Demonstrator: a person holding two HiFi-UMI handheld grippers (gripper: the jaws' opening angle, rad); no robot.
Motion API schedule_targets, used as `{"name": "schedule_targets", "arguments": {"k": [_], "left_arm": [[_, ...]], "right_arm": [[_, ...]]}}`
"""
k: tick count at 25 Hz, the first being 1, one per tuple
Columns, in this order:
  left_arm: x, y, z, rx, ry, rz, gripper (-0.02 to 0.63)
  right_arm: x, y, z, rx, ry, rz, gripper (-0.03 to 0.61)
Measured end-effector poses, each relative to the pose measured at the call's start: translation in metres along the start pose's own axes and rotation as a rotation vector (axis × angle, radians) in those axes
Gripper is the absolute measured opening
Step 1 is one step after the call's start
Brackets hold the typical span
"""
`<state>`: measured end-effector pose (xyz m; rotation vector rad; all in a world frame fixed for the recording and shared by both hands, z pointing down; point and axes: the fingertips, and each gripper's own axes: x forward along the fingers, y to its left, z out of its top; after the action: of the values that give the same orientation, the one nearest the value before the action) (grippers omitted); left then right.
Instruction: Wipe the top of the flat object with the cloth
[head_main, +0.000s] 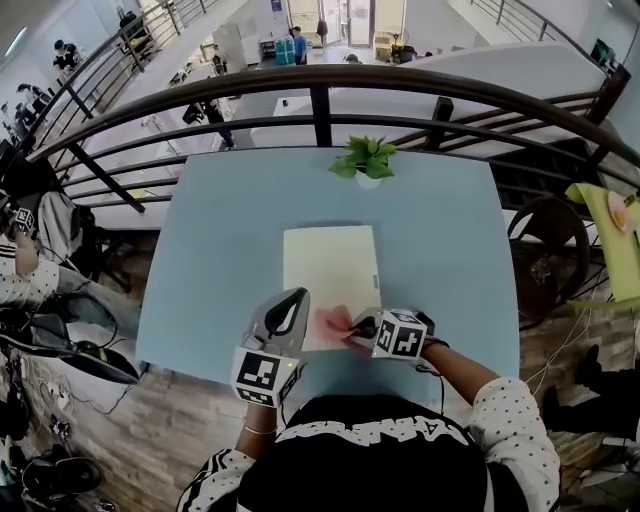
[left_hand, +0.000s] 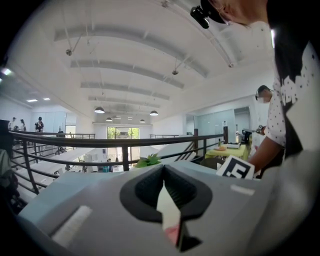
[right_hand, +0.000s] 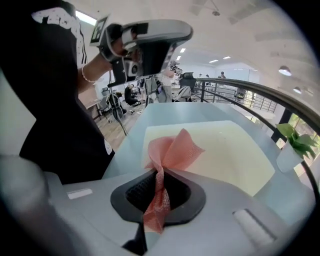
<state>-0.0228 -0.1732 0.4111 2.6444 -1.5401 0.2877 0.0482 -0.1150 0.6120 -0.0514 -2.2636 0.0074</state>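
Toward 12 o'clock from the right tool, clamped on a pink cloth, the cream flat board stretches lengthwise on the blue table; the left tool hovers beside, jaws together, empty.

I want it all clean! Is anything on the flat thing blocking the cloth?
Nothing visible. The cloth, pinched in the right hand-held gripper, is at the near edge of the flat object, whose top is bare. The potted plant stands beyond its far edge.
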Motion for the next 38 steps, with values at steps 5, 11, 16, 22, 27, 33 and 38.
{"name": "schedule_targets", "arguments": {"k": [5,11,16,22,27,33,38], "left_arm": [[-0.012,0.012,-0.002,-0.005,0.012,0.051,0.0],[-0.033,0.025,-0.006,-0.009,0.023,0.132,0.0],[-0.048,0.035,-0.007,-0.005,0.036,0.182,0.0],[-0.062,0.039,-0.009,-0.018,0.04,0.245,0.0],[-0.069,0.044,-0.006,-0.022,0.043,0.275,0.0],[-0.063,0.036,-0.001,-0.012,0.034,0.254,0.0],[-0.057,0.032,0.0,-0.006,0.032,0.235,0.0]], "right_arm": [[-0.027,-0.068,0.008,0.045,-0.087,-0.187,0.021],[-0.052,-0.148,-0.004,0.094,-0.08,-0.399,0.021],[-0.06,-0.197,-0.01,0.145,-0.075,-0.524,0.021],[-0.05,-0.234,-0.026,0.156,0.007,-0.566,0.021],[-0.036,-0.234,-0.035,0.131,0.084,-0.534,0.021],[-0.03,-0.222,-0.042,0.111,0.101,-0.483,0.02],[-0.031,-0.205,-0.042,0.049,0.121,-0.45,0.02]]}}
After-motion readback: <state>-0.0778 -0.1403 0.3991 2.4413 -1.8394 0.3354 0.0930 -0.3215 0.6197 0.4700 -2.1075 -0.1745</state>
